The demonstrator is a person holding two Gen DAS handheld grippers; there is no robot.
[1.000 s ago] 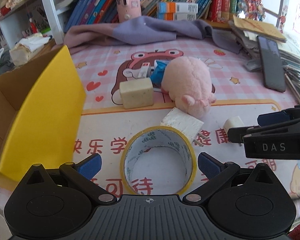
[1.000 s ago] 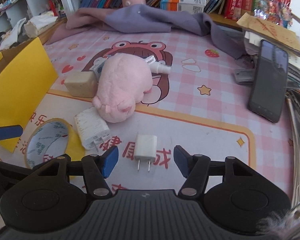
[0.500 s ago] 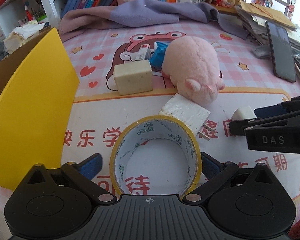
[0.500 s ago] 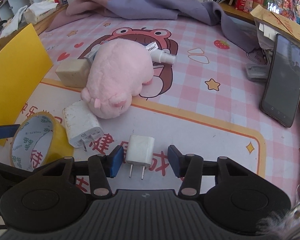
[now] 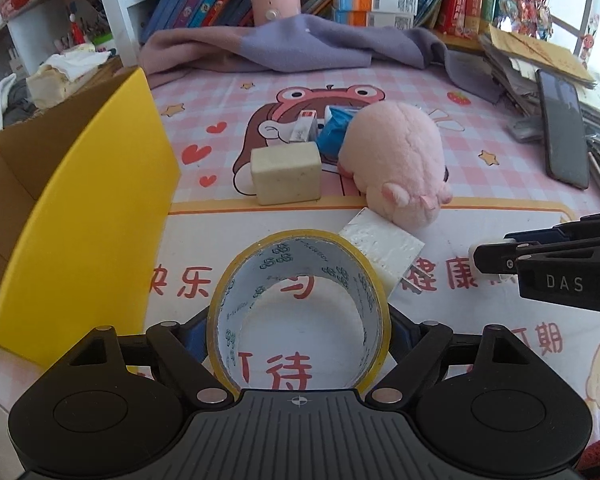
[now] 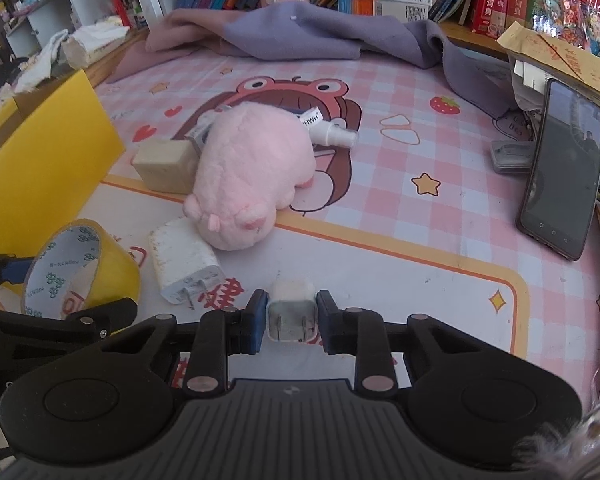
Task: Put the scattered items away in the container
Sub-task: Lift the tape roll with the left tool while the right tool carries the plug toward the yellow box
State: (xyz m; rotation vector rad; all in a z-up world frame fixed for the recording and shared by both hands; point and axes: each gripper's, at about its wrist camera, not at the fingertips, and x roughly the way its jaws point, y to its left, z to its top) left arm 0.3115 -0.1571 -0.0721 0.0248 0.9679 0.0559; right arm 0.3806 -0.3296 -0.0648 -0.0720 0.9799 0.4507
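My left gripper (image 5: 299,334) jaws clamp the tape roll (image 5: 300,304) beside the yellow box (image 5: 88,216); right gripper (image 6: 291,322) jaws clamp the small charger (image 6: 291,314); open bench (image 6: 400,272) to its right.

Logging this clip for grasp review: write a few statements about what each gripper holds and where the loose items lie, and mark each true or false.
1. The right gripper is closed on the small white charger. True.
2. The left gripper has its fingers on either side of the yellow tape roll. True.
3. The pink plush toy already lies inside the yellow box. False: it lies on the mat, outside the box.
4. The larger white charger lies on the mat next to the plush toy. True.
5. The black phone is held by the right gripper. False: it rests at the mat's right edge, untouched.
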